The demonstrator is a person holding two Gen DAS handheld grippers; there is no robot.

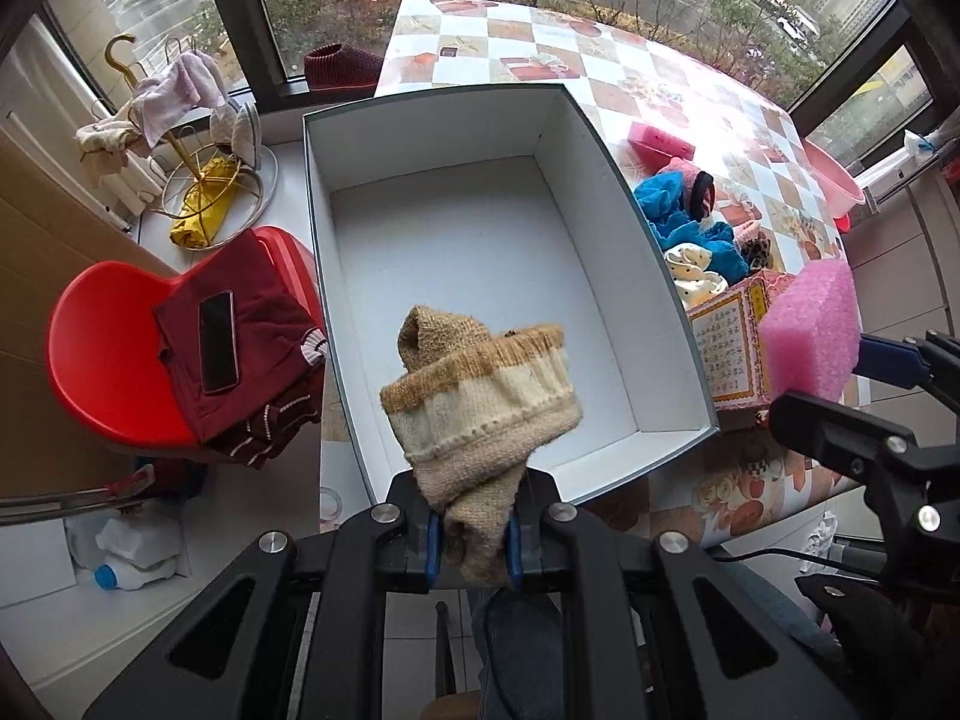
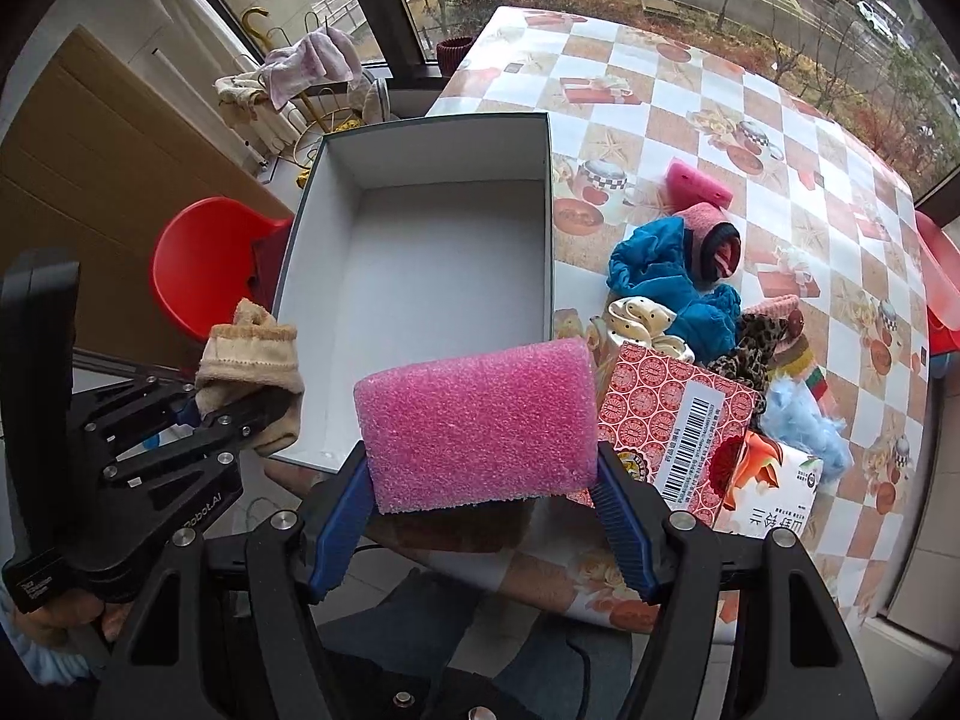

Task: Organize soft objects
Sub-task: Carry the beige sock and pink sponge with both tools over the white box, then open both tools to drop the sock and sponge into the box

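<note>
Pink sponge [image 2: 480, 420], beige-cream sock [image 1: 480, 396]

The box [image 2: 420, 252] sits open on the bench [image 2: 690, 78]. Right of the box lies the heap of soft things [image 2: 678, 276]; left of it, off the bench, the chair [image 1: 114, 354]. Over its near edge hang sock [image 1: 480, 396] and sponge [image 2: 480, 420].

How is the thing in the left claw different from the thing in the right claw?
The knit sock is tan and cream, floppy, bunched between nearly closed jaws of the left claw. The foam block is pink, a firm rounded slab spanning the wide-set jaws of the right claw. Both are soft and held above the box.
</note>
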